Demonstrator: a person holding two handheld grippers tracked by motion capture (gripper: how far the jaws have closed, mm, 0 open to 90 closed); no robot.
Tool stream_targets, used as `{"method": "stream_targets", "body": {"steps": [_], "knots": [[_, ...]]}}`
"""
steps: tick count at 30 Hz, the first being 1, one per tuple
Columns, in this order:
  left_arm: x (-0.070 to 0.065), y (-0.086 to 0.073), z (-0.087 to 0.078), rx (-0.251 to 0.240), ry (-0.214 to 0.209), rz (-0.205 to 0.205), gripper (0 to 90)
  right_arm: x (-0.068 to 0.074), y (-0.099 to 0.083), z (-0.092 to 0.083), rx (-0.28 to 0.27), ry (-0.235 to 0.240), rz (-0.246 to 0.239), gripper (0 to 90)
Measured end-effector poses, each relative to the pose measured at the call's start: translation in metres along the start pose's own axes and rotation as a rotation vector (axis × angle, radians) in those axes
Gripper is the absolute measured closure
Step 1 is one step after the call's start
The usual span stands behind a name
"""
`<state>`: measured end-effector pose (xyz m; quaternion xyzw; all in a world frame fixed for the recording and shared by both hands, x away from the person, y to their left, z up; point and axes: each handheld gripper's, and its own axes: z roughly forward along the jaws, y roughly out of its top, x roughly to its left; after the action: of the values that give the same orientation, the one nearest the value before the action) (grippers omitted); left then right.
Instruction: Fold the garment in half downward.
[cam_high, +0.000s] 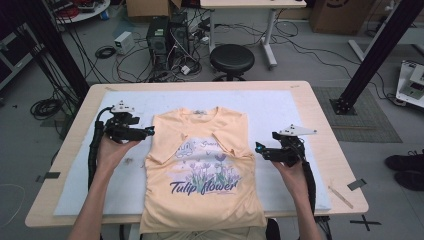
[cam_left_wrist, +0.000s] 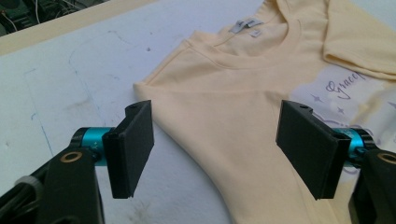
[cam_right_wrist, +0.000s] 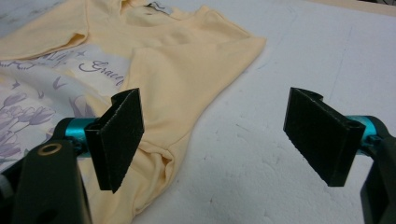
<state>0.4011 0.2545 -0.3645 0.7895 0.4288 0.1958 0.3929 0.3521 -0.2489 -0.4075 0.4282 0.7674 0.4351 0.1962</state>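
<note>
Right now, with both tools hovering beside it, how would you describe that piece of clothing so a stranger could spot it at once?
Start at the light wooden table with the white padded mat on top. In the mat's middle lies a pale yellow short-sleeved T-shirt, front up, both sleeves folded inward, hem hanging over the near edge. It is the only garment there, marked by purple tulips and the words "Tulip flower".

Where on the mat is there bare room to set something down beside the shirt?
Bare white mat lies between the T-shirt collar and the table's far edge, and in strips outside each folded sleeve. Those side strips are partly taken: the left tongs and right tongs, both open, hover there. The near edge is crowded, with the hem overhanging.
</note>
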Motion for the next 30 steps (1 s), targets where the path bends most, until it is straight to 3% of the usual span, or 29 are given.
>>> {"method": "stream_targets", "body": {"steps": [2,12,17,21,23,30], "knots": [[0.009,0.005,0.009,0.003,-0.011,-0.020,31.0,0.001,0.000,0.003,0.015,0.000,-0.001,20.7],[0.022,0.033,0.033,0.052,0.001,0.000,35.2,0.003,-0.001,0.005,0.024,0.005,-0.008,20.7],[0.039,0.047,0.051,0.084,-0.008,-0.031,35.3,0.004,0.000,0.005,0.023,0.008,-0.005,20.7],[0.048,0.045,0.060,0.077,-0.007,-0.043,35.7,0.006,0.000,0.006,0.025,0.015,-0.011,20.7],[0.056,0.035,0.074,0.115,-0.010,-0.058,35.7,0.006,0.000,0.007,0.026,0.018,-0.014,20.7],[0.060,0.019,0.099,0.156,-0.017,-0.061,40.4,0.007,0.000,0.009,0.033,0.019,-0.019,20.7]]}}
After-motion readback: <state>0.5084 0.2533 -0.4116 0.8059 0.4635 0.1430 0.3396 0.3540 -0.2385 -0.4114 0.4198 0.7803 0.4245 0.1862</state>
